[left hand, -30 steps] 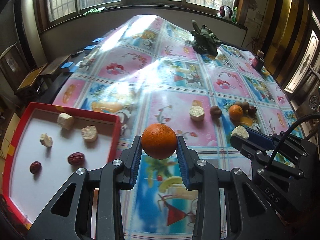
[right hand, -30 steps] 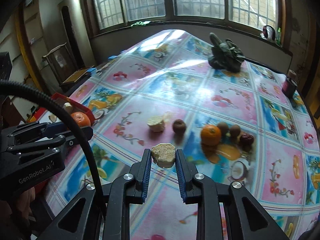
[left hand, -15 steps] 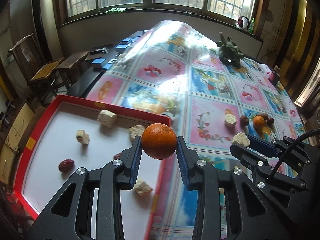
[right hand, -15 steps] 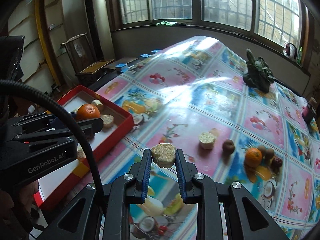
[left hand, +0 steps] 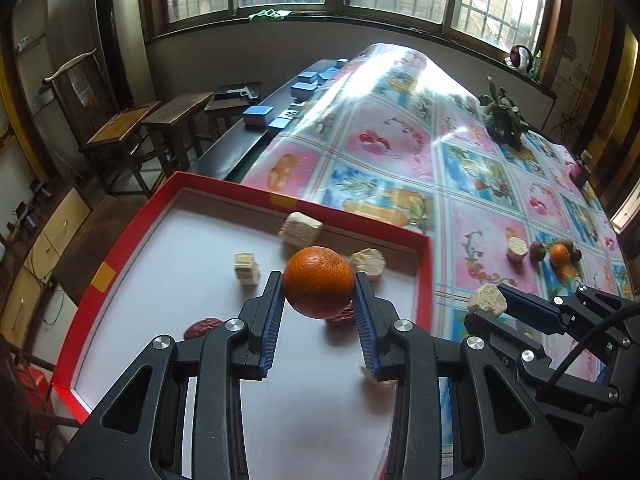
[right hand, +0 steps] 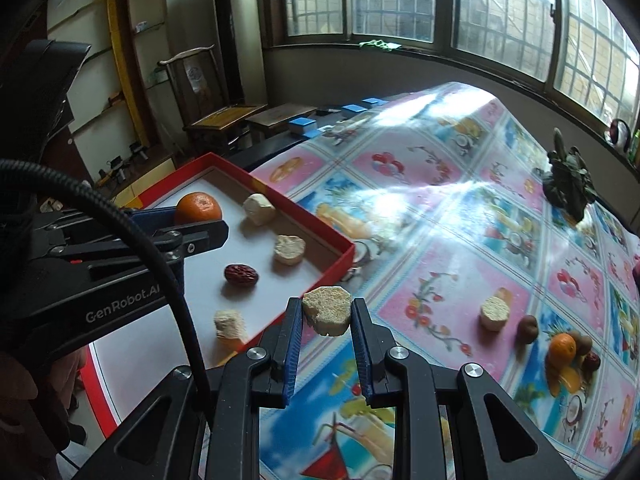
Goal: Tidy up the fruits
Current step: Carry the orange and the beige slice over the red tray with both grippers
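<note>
Orange: round, dimpled skin, bright; frame centre, clamped in left tool above red-rimmed white tray. Pale crumbly chunk: flat-faced, clamped in nearly closed right tool, lower centre, over counter beside tray.
</note>
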Demonstrator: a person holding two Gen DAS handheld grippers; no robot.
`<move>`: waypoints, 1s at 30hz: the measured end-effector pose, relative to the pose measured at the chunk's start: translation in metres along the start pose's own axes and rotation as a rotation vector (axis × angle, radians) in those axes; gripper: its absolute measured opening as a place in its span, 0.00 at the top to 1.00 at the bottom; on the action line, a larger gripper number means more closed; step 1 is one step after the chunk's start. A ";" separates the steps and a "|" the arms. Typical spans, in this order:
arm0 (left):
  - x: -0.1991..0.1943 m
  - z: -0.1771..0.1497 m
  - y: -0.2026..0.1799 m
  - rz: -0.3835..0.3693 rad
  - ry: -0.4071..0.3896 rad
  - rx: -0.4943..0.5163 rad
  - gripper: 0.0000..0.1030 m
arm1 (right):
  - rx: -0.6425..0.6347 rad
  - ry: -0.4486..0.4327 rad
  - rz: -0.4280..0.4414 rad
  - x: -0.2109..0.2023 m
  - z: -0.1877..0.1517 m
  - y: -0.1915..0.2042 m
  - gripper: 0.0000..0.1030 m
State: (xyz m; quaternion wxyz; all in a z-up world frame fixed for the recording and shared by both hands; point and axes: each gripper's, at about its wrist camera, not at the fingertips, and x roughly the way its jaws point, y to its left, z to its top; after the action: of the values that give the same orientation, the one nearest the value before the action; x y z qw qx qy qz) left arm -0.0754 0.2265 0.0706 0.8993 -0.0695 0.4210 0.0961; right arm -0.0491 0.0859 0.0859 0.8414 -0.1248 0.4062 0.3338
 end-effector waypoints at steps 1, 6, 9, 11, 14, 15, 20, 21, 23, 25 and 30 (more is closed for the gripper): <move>0.001 0.000 0.004 0.005 0.002 -0.004 0.67 | -0.007 0.002 0.005 0.002 0.001 0.004 0.78; 0.007 0.002 0.021 0.027 0.010 -0.022 0.67 | -0.041 0.014 0.029 0.013 0.007 0.021 0.78; 0.012 0.004 0.031 0.042 0.016 -0.034 0.67 | -0.057 0.022 0.046 0.022 0.012 0.030 0.78; 0.017 0.005 0.038 0.051 0.023 -0.044 0.67 | -0.068 0.028 0.062 0.028 0.015 0.037 0.78; 0.023 0.009 0.047 0.061 0.030 -0.058 0.67 | -0.087 0.039 0.077 0.036 0.018 0.046 0.78; 0.024 0.010 0.050 0.064 0.032 -0.062 0.67 | -0.091 0.041 0.081 0.037 0.019 0.049 0.78; 0.033 0.015 0.061 0.084 0.047 -0.071 0.67 | -0.121 0.054 0.100 0.049 0.023 0.062 0.78; 0.035 0.016 0.063 0.084 0.051 -0.075 0.67 | -0.127 0.057 0.108 0.051 0.023 0.065 0.78; 0.040 0.018 0.067 0.081 0.060 -0.085 0.67 | -0.140 0.062 0.117 0.055 0.024 0.069 0.78; 0.044 0.018 0.070 0.080 0.068 -0.095 0.67 | -0.153 0.070 0.126 0.059 0.023 0.074 0.78; 0.049 0.021 0.074 0.083 0.070 -0.106 0.67 | -0.174 0.085 0.147 0.067 0.023 0.082 0.78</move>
State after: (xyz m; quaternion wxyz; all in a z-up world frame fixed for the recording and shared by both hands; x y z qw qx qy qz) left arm -0.0462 0.3083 0.0429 0.8743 -0.1030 0.4490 0.1531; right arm -0.0602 0.1891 0.0543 0.7825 -0.1814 0.4192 0.4232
